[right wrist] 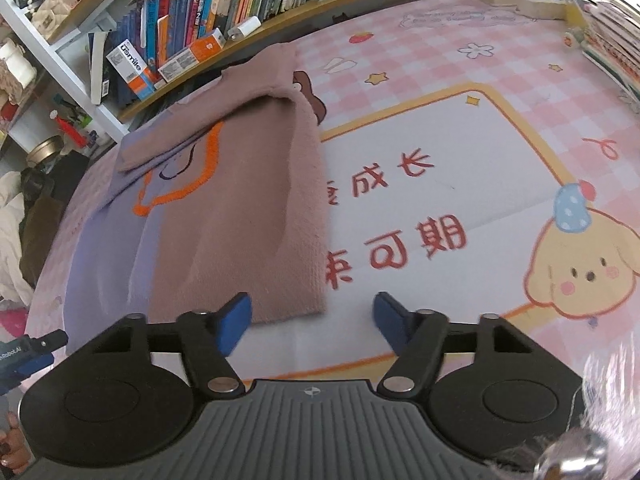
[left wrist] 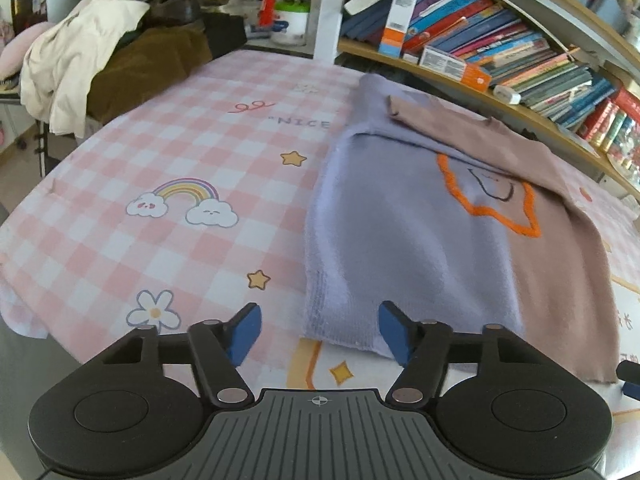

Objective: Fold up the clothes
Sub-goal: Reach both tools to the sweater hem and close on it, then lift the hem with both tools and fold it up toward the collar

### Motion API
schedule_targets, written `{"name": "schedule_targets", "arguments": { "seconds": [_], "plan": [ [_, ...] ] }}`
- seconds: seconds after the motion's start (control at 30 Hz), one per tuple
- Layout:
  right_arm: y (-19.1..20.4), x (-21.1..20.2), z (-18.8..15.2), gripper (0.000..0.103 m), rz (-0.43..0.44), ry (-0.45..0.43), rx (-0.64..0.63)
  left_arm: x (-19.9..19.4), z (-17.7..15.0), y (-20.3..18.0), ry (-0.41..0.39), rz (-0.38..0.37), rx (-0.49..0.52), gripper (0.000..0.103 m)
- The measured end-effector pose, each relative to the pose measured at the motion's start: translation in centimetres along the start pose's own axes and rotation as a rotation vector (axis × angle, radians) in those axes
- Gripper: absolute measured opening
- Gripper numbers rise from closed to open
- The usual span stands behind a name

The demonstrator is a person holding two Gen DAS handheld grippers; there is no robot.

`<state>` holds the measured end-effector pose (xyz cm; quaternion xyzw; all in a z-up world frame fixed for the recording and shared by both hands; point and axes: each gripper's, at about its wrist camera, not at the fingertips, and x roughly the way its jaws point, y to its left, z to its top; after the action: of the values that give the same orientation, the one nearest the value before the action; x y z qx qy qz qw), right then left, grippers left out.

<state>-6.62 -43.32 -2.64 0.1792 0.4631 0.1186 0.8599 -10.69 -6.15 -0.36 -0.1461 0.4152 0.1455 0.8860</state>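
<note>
**Both grippers parted over sweater hem, nothing pinched**

Left gripper point(left wrist: 319, 332): blue pads spread, gap clear. Right pad point(left wrist: 394, 330) overlaps the sweater's near hem in the frame; contact can't be told. Left pad sits over the bare sheet point(left wrist: 160, 240). No cloth between the pads.

Right gripper point(right wrist: 312, 324): pads spread too, nothing between them. Left pad point(right wrist: 234, 326) sits at the hem's near corner, right pad over the white panel of the sheet.

Sweater point(left wrist: 400, 220): lies flat, centre to right of the left wrist frame, centre-left in the right wrist frame. Half lilac, half brown, orange star outline point(left wrist: 492, 204) with a drawn face across the join. Both sleeves folded in over the body; the brown sleeve point(right wrist: 208, 120) lies diagonally across the upper chest.

Sheet: pink check with rainbow, clouds, stars, flower; yellow puppy print point(right wrist: 580, 272) at lower right of the right wrist frame, red characters beside the sweater.

Beyond: bookshelf point(left wrist: 500, 52) along the far edge, packed with books. Clothes pile point(left wrist: 80, 56), cream over brown, upper left of the left wrist frame. The left gripper's tip shows at lower left edge of the right wrist frame.
</note>
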Motion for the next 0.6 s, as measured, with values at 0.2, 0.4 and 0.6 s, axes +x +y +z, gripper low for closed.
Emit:
{"name": "schedule_targets", "arguments": {
  "seconds": [0.2,0.4,0.6],
  "plan": [
    [0.5,1.1,0.8,0.039,0.004,-0.004,0.011,1.5,0.7,1.1,0.028,-0.002,-0.033,0.043],
    [0.9,1.9,1.5,0.024,-0.007,-0.014,0.0,2.7,1.4,1.0,0.05,-0.034,-0.023,0.025],
    [2.8,2.4,2.3,0.012,0.037,-0.021,-0.089,2.4,2.1,-0.8,0.019,-0.067,0.053,0.019]
  ]
}}
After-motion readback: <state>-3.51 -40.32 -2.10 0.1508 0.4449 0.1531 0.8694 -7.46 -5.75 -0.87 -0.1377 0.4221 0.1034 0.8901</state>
